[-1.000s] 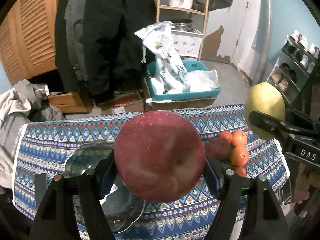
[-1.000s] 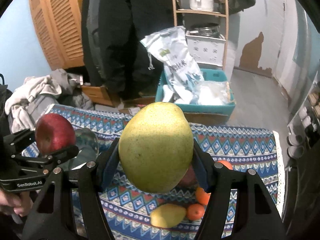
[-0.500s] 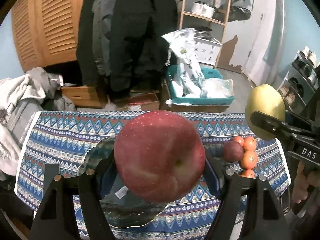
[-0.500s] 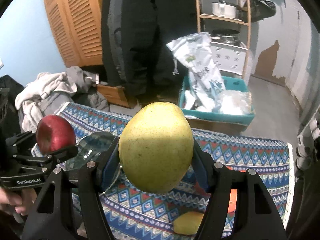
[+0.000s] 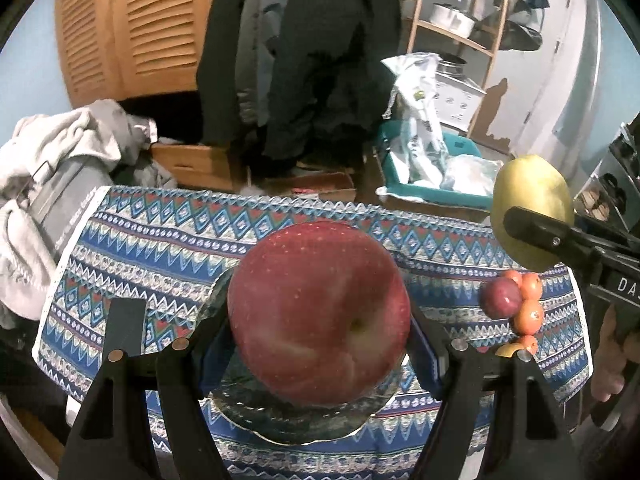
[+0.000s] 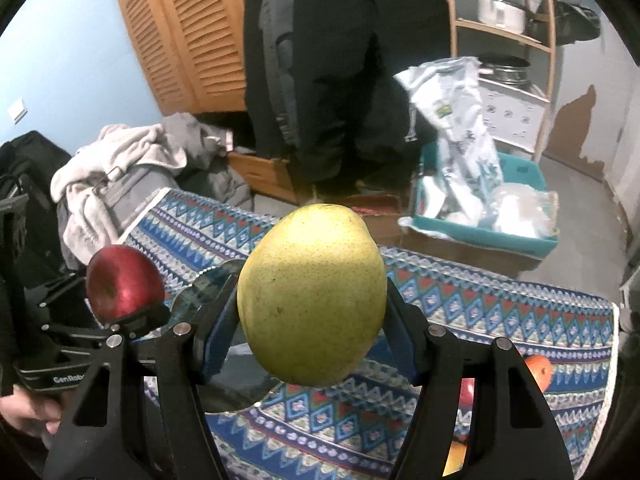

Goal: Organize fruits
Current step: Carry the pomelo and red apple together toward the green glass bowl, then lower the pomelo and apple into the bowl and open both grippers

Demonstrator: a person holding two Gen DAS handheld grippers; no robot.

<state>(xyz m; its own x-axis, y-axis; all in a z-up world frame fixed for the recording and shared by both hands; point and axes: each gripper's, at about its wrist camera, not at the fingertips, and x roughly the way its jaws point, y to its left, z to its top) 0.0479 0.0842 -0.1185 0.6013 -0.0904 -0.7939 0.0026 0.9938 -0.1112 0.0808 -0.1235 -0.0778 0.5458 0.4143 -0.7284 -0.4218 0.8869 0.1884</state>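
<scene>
The red apple (image 5: pixel 319 314) sits clamped between the pads of the left gripper (image 5: pixel 320 340), held in the air above a glass plate (image 5: pixel 304 424) on the patterned tablecloth (image 5: pixel 160 248). The yellow-green pear (image 6: pixel 312 294) is gripped the same way by the right gripper (image 6: pixel 312 340), also above the cloth. Further right on the cloth lie small oranges (image 5: pixel 530 300) touching a dark red plum (image 5: pixel 500 300). A teal bin (image 6: pixel 480 236) with bags stands on the floor beyond.

Saw louvered wooden doors (image 5: pixel 132 28), dark coats (image 5: pixel 304 48) hanging beside, a teal bin (image 5: pixel 432 184) stuffed with bags, shelved pots (image 6: pixel 500 12), heaped grey laundry (image 6: pixel 120 168).
</scene>
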